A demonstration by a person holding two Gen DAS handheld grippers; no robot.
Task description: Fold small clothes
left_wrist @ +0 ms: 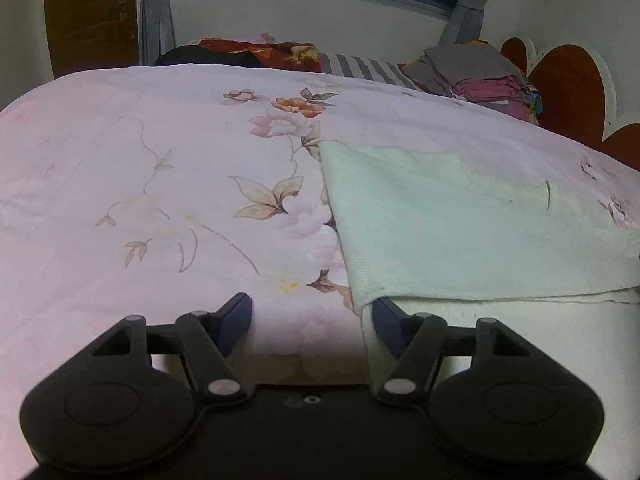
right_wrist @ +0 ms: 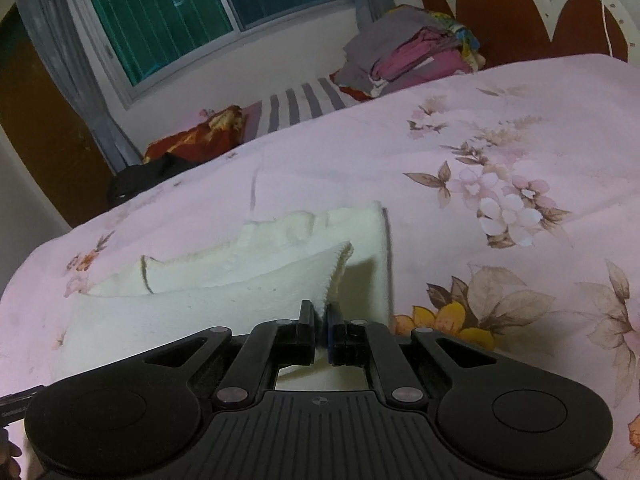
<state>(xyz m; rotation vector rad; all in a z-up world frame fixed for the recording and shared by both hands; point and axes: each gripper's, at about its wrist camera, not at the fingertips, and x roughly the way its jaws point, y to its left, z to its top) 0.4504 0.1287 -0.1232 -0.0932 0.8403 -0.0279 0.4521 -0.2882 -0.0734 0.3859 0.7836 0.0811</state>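
Folding well here means the right gripper point(right_wrist: 320, 312), fingers pinching the cloth's point(right_wrist: 224, 280) raised corner, carries it flat across the bed point(right_wrist: 480, 128) while the left gripper point(left_wrist: 312, 312), fingers spread, grips the near edge.

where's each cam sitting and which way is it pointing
Left wrist: on the left gripper, looking down its fingers across the bed towards the window; fingers apart, one under the white cloth edge.
Right wrist: on the right gripper, facing the same wall, fingers pinching the cloth's corner.
Shared: cloth, floral bedspread, window, folded clothes pile.
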